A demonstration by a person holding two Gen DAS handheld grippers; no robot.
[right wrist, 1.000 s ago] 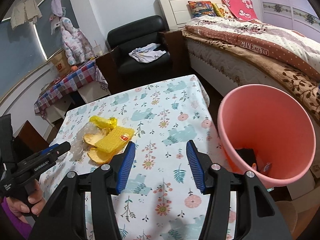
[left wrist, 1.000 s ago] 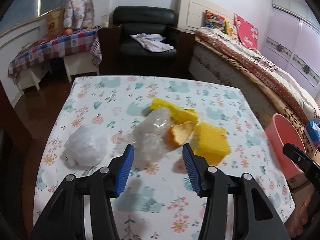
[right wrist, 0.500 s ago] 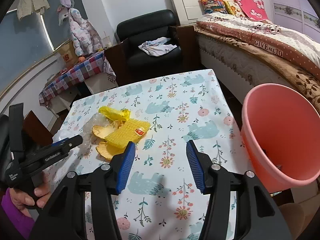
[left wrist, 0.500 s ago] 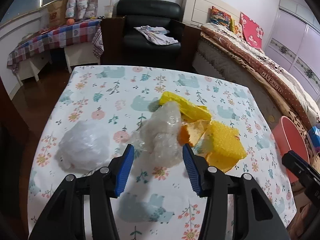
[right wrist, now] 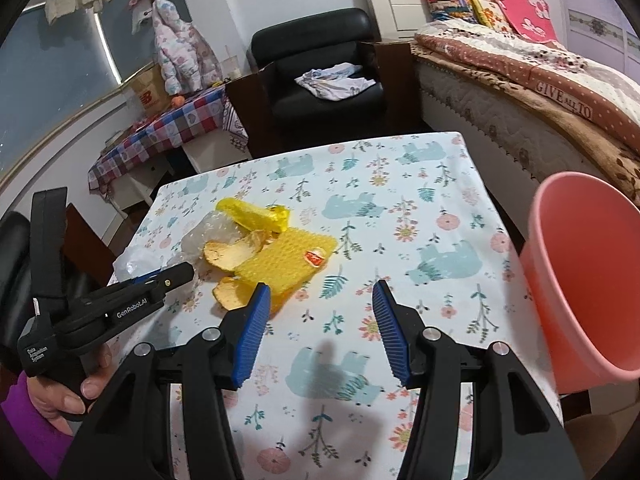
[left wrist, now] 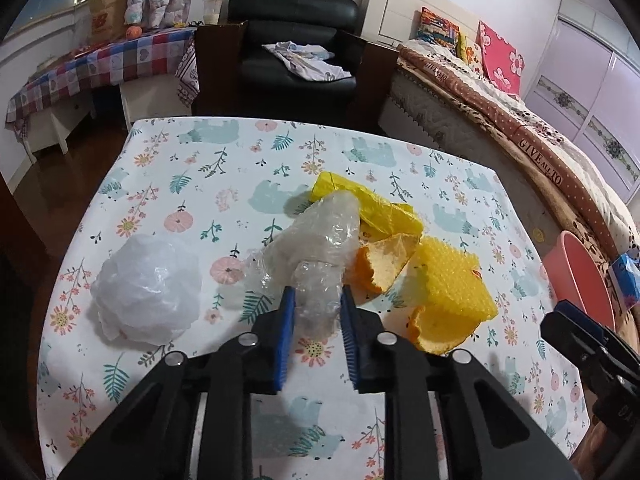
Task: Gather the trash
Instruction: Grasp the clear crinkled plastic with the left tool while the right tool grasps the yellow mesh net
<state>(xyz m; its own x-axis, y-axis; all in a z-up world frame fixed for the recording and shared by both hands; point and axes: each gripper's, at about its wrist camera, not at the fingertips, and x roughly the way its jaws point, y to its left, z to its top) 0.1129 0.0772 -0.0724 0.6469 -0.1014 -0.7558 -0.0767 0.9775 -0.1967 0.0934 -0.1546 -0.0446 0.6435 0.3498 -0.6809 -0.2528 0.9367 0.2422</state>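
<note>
I see crinkled clear glossy film (left wrist: 320, 256), a matt translucent bag (left wrist: 146, 286), bumpy yellow foam netting (left wrist: 456, 284), smooth pink plastic bin (right wrist: 588, 276), printed tablecloth (left wrist: 192, 184).

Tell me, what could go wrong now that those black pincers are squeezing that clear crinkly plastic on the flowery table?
The left gripper is closing its fingers on only the near end of the crumpled clear plastic wrap, so it might slip out when lifted. The wrap lies against the orange peel and yellow foam net, which could get dragged along. The pink plastic bucket stands off the table's far side, a carry on which loose plastic might drop.
</note>
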